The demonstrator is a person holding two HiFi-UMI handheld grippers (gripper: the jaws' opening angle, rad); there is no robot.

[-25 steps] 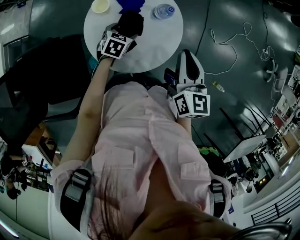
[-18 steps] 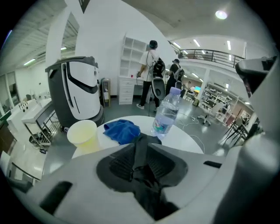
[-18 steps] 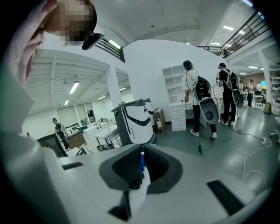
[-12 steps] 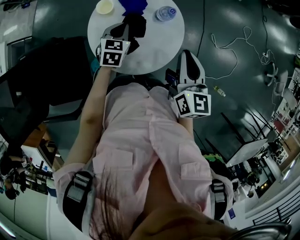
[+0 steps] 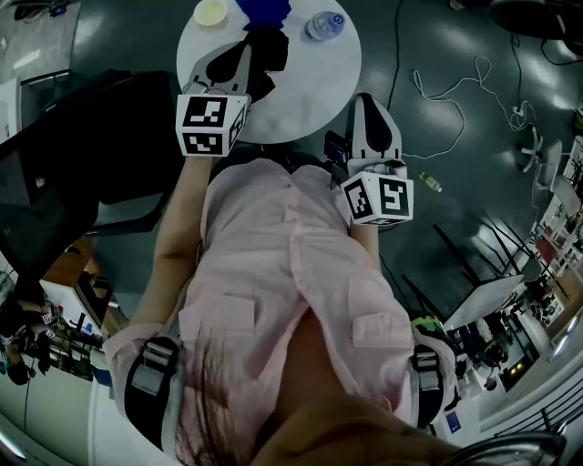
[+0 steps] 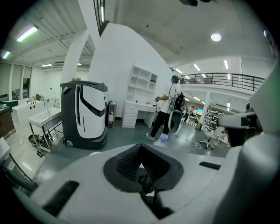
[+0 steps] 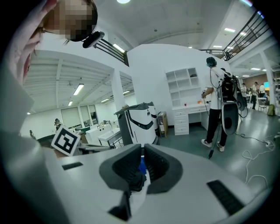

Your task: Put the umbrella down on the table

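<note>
Your left gripper (image 6: 141, 151) hangs over the near left part of the round table (image 5: 314, 86), its jaws pressed together with nothing between them. Just beyond it the black umbrella (image 5: 267, 50) lies on the tabletop, toward the far side, with a cup (image 5: 210, 11) to its left and a bottle (image 5: 322, 25) to its right. Your right gripper (image 7: 142, 153) sits off the table's near right edge, jaws a slit apart and seemingly empty.
</note>
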